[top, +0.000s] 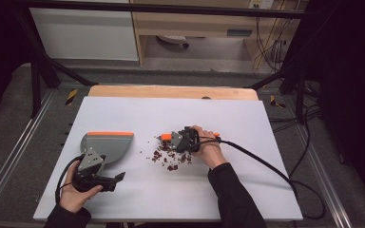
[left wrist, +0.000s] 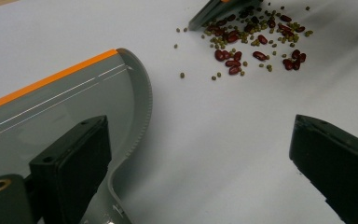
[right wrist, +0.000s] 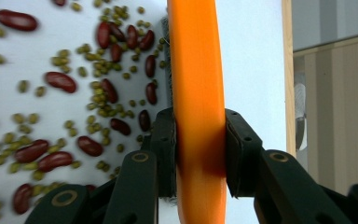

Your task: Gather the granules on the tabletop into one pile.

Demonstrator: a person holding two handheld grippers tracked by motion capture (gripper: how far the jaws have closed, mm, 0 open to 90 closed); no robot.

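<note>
A person stands at a white counter (top: 138, 199) with a tool in each hand, sweeping spilled beans toward a dustpan.

The right tool (top: 186, 139), near the middle of the counter, has its jaws pressed together on the orange handle of a small brush (right wrist: 198, 93). The brush head sits at the far edge of the beans (top: 170, 156), a loose scatter of red kidney beans and small green ones lying just near of the tool.

The left tool (top: 119, 178) is at the near left. Its jaws are spread wide. The left gripper view shows 1 jaw resting over the grey dustpan (top: 105, 145) and the other hanging over bare counter, so it is not clamping anything.

The dustpan lies on the left side, its orange-trimmed lip along its far edge. It looks empty.

Judging by this, the sweeping is at an early stage: no beans are in the pan, and the whole pile remains to be gathered and pushed left.

Between pile and pan is an open strip of bare white surface with only a few stray green beans. The counter's edges are well away from the beans on every side. The right tool's cable (top: 266, 161) trails off to the right, clear of the sweeping path.
</note>
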